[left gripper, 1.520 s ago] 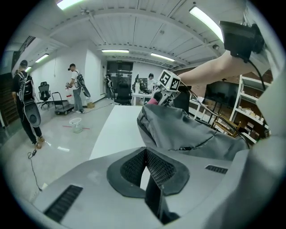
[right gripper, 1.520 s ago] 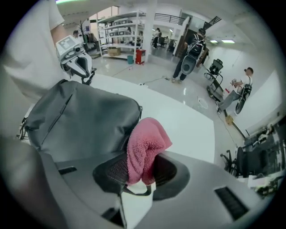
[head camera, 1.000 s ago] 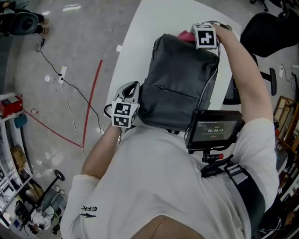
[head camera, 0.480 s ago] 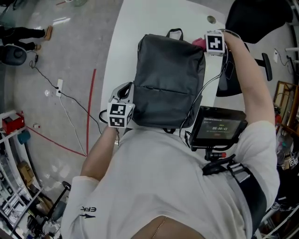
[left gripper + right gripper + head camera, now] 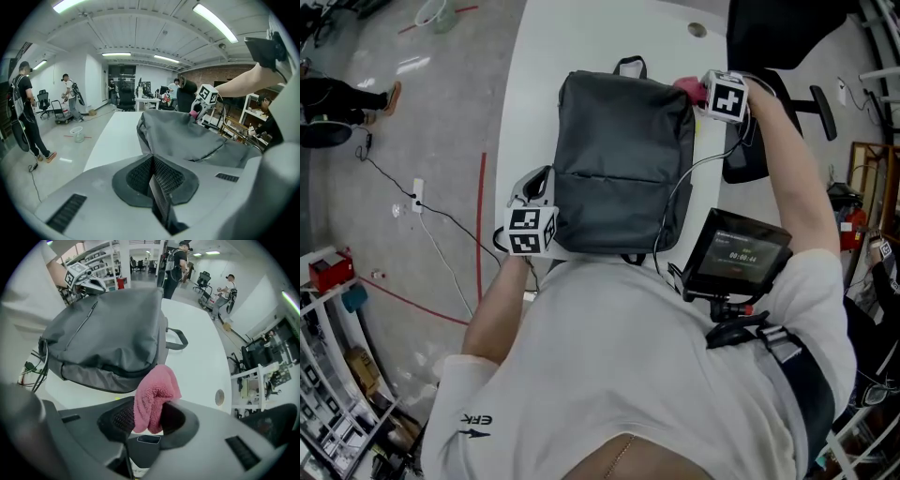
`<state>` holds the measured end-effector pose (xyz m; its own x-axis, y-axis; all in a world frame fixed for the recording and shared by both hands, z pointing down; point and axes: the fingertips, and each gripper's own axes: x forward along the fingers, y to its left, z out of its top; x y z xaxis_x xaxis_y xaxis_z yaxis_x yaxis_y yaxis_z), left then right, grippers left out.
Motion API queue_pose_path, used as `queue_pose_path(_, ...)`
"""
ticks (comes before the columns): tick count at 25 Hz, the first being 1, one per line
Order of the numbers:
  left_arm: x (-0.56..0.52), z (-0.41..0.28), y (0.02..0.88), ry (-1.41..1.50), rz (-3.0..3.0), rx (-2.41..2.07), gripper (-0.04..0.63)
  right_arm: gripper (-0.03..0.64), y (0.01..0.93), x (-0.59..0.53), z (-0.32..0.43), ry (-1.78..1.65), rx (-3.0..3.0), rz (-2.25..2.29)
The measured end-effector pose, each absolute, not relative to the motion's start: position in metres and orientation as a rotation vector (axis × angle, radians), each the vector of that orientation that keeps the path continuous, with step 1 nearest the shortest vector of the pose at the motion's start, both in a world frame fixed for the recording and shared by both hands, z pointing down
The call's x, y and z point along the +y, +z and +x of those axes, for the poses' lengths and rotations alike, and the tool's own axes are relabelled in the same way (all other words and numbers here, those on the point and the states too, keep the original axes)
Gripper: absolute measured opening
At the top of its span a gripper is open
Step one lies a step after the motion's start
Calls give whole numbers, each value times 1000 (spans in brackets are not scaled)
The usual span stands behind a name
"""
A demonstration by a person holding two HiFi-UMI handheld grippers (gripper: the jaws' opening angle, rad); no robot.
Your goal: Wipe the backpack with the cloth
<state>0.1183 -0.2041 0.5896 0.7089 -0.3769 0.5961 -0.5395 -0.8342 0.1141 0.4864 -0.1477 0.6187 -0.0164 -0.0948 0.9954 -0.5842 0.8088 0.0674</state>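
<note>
Flat on the white table (image 5: 581, 37): a grey backpack (image 5: 623, 159), front side up, carry handle (image 5: 630, 64) at the far end. Takes up most of the table's width in the head view.

Right by the backpack's far right corner, close to the handle: a pink cloth (image 5: 686, 87). Held in the right gripper (image 5: 705, 92), jaws squeezed tight on it. In the right gripper view, a fluffy bunch of cloth sticking up past the tips, just in front of the bag's long side edge. Hard to tell whether touching the bag or only beside it. Not on top of the bag, only at its side.

At the backpack's near left corner: the left gripper (image 5: 542, 178), well apart from the cloth, with the whole bag between the two. Jaws pressed together, pinching a little of the grey fabric at the bag's edge. In the left gripper view, a crease in the bag running straight down to the tips.

Farther out on the table, past the handle: a small round hole (image 5: 697, 30). Beyond the table's right side: a black chair (image 5: 778, 37). Nearer, on the person's chest: a small dark screen (image 5: 736, 253), with a thin cable (image 5: 680, 187) lying over the bag's right side. To the left of the table: grey floor (image 5: 412, 122) with a red line (image 5: 480, 216) on it. Far off in the left gripper view: a few people (image 5: 23, 112) standing in the big room.
</note>
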Motion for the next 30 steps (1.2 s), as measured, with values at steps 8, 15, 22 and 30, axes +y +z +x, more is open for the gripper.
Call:
queue_pose_path(8, -196, 109, 576, 738, 2682, -720, 3, 114, 579, -112, 476, 476, -1604, 1075)
queue_pose_path(15, -178, 127, 561, 617, 2771, -588, 3, 114, 552, -54, 429, 550, -1637, 1487)
queue_pose_path(22, -149, 95, 530, 492, 2823, -572, 3, 114, 512, -7, 348, 764, -1767, 2129)
queue_pose_path(30, -121, 55, 483, 322, 2912, -535, 3, 114, 452, 37, 241, 646, -1835, 2459)
